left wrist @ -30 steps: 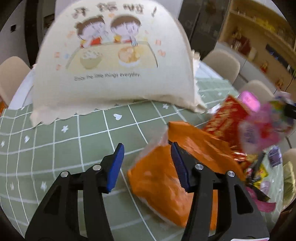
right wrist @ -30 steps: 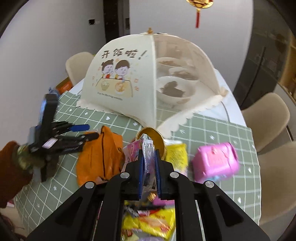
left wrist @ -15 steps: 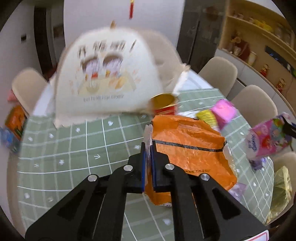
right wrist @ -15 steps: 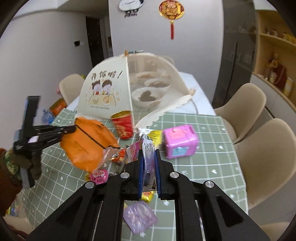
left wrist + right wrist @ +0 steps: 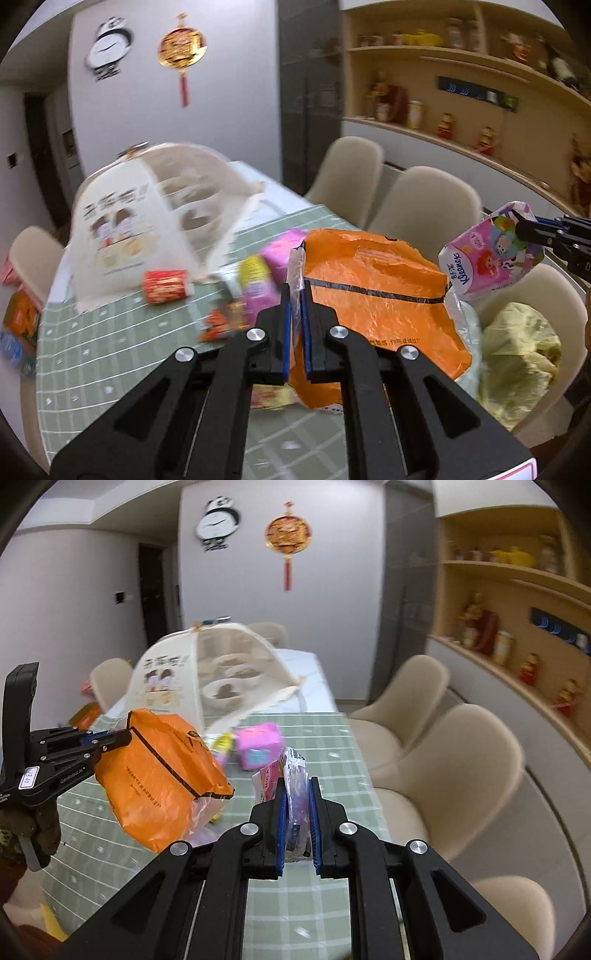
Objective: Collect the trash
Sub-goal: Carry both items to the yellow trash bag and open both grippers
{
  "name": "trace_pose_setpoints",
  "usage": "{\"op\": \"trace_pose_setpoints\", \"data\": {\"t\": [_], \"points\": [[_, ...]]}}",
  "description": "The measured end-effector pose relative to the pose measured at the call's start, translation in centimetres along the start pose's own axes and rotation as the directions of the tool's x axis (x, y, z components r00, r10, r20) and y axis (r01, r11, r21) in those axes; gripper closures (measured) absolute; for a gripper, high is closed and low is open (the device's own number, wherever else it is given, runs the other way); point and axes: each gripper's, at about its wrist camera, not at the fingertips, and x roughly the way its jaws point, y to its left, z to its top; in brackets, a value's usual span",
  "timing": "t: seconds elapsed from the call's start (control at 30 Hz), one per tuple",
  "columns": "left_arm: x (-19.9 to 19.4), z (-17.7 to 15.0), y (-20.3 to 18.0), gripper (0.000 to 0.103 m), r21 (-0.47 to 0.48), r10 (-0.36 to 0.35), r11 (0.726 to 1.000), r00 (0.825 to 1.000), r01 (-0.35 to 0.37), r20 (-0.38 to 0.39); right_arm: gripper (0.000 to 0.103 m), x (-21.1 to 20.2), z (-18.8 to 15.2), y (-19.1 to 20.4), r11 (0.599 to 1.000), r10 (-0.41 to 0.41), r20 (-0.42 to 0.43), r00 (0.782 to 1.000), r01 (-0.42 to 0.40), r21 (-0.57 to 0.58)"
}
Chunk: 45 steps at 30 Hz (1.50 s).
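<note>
The orange bag (image 5: 373, 295) is pinched at its edge by the left gripper (image 5: 295, 317) and the pink tissue pack (image 5: 491, 254) is clamped by the right gripper (image 5: 297, 805), both raised clear of the table (image 5: 332, 746), presumably for carrying to disposal.

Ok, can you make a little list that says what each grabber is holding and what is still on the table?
left gripper: shut on the orange bag, lifted off the table
right gripper: shut on the pink tissue pack, held in the air
table: green checked cloth
still on table: red can on its side, pink box, food cover
</note>
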Motion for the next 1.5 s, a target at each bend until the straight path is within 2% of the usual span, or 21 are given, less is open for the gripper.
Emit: {"op": "trace_pose_setpoints", "data": {"t": [0.2,0.4,0.63,0.93,1.03,1.13,1.17,1.2,1.27,1.33,1.5], "points": [[1.8,1.1,-9.3,0.098,0.049,-0.140,0.989,0.990,0.141,-0.013,0.091,-5.9,-3.9,-7.7,0.987,-0.143,-0.004,0.990,0.143,0.072],[4.5,0.8,-19.7,0.098,0.108,-0.261,0.957,0.963,0.267,-0.072,0.091,-10.4,-8.5,-14.5,0.951,-0.268,-0.049,0.962,0.273,0.148],[6.7,-0.4,-28.8,0.098,0.168,-0.309,0.929,0.940,0.331,-0.143,0.091,-13.7,-13.4,-20.7,0.908,-0.336,-0.093,0.937,0.349,0.230],[9.0,-3.7,-37.8,0.098,0.234,-0.312,0.899,0.917,0.370,-0.250,0.091,-15.3,-16.7,-24.9,0.901,-0.323,-0.098,0.941,0.338,0.272],[10.6,-5.3,-39.7,0.097,0.205,-0.333,0.891,0.891,0.405,-0.309,0.091,-15.6,-17.3,-25.8,0.905,-0.312,-0.094,0.945,0.326,0.274],[12.4,-7.2,-41.2,0.094,0.160,-0.359,0.884,0.857,0.439,-0.370,0.091,-15.5,-17.7,-26.2,0.910,-0.286,-0.100,0.953,0.303,0.282],[12.9,-7.7,-41.3,0.087,0.135,-0.375,0.881,0.843,0.453,-0.386,0.091,-15.4,-17.7,-26.2,0.912,-0.276,-0.101,0.956,0.294,0.285],[13.2,-8.0,-41.3,0.075,0.117,-0.385,0.880,0.835,0.460,-0.394,0.091,-15.2,-17.8,-26.2,0.917,-0.257,-0.102,0.961,0.276,0.289],[13.4,-8.2,-40.6,0.066,0.055,-0.403,0.886,0.825,0.460,-0.397,0.091,-14.4,-18.0,-25.9,0.928,-0.217,-0.111,0.970,0.240,0.284],[13.0,-7.8,-39.6,0.064,0.013,-0.412,0.893,0.826,0.451,-0.386,0.091,-13.3,-18.3,-25.2,0.939,-0.183,-0.127,0.975,0.212,0.270],[10.5,-6.3,-35.6,0.061,-0.057,-0.380,0.922,0.866,0.383,-0.324,0.091,-8.0,-20.0,-23.8,0.953,-0.098,-0.208,0.973,0.153,0.263]]}}
